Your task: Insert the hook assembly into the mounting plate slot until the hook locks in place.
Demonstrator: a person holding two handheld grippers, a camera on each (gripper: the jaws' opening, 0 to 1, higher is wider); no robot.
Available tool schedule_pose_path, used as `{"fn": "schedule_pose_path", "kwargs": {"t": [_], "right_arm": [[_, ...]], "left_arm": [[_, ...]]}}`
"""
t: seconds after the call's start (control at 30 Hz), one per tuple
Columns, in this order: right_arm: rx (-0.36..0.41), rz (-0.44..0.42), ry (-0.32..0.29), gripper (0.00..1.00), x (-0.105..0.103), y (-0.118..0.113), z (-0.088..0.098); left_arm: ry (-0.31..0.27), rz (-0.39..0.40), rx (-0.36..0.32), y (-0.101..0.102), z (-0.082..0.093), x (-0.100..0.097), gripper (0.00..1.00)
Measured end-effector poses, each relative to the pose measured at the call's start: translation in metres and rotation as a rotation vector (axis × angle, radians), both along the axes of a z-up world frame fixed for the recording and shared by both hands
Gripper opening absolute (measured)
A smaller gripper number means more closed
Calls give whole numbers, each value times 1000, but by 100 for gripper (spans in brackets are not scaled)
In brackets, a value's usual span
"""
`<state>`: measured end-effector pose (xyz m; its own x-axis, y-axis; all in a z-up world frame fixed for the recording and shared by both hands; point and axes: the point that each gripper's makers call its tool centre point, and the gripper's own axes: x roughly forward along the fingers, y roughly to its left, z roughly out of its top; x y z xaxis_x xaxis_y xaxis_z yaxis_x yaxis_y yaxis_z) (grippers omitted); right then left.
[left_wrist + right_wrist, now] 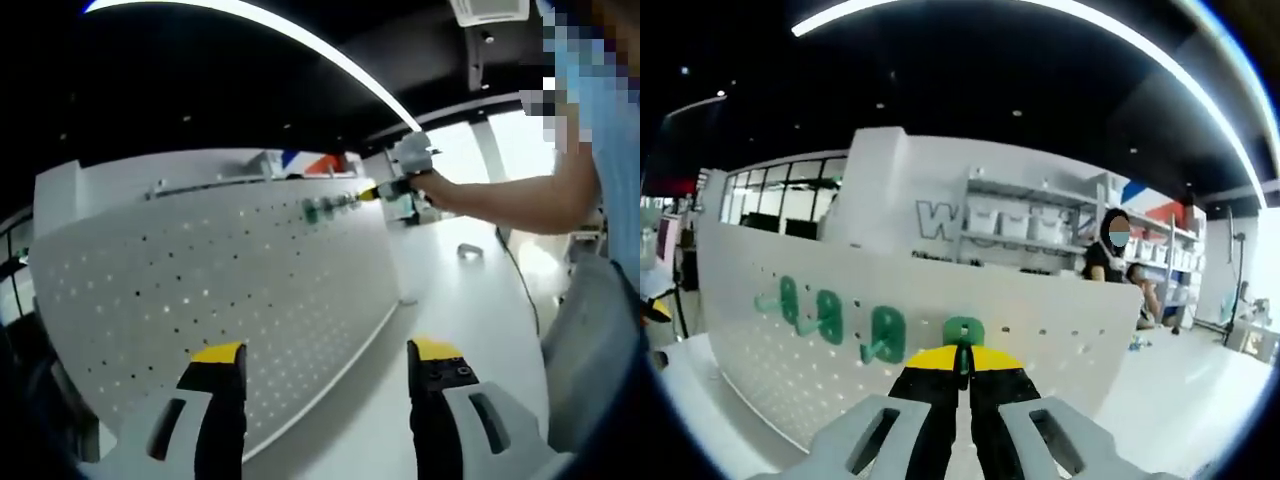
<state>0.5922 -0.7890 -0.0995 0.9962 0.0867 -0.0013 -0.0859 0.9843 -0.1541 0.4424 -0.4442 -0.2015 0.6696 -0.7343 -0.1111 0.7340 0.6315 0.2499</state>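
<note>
In the right gripper view, the green hook assembly (963,333) sits against the white pegboard mounting plate (1060,330), and the right gripper (962,372) has its yellow-tipped jaws closed narrow on the stem of this hook. To its left on the same plate there are three other green hooks (830,316) in a row, each with its arm pointing out from the board. In the left gripper view, the left gripper (330,358) hangs in front of the pegboard with its jaws wide apart and nothing between them. Farther along the board in this view, the person's forearm (520,195) reaches to the green hooks. The board stands on a white table (450,300). Behind the board, a seated person (1106,258) and storage shelves (1030,225) are visible.
</note>
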Motion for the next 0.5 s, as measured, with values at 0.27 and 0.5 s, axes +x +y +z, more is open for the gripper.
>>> {"fn": "schedule_pose_path", "kwargs": {"t": [0.27, 0.5], "right_arm": [[15, -7, 22, 1, 3, 0, -1], [13, -10, 33, 1, 5, 0, -2]], "left_arm": [[-1, 0, -3, 2, 1, 0, 66], [-2, 5, -6, 3, 1, 0, 66]]}}
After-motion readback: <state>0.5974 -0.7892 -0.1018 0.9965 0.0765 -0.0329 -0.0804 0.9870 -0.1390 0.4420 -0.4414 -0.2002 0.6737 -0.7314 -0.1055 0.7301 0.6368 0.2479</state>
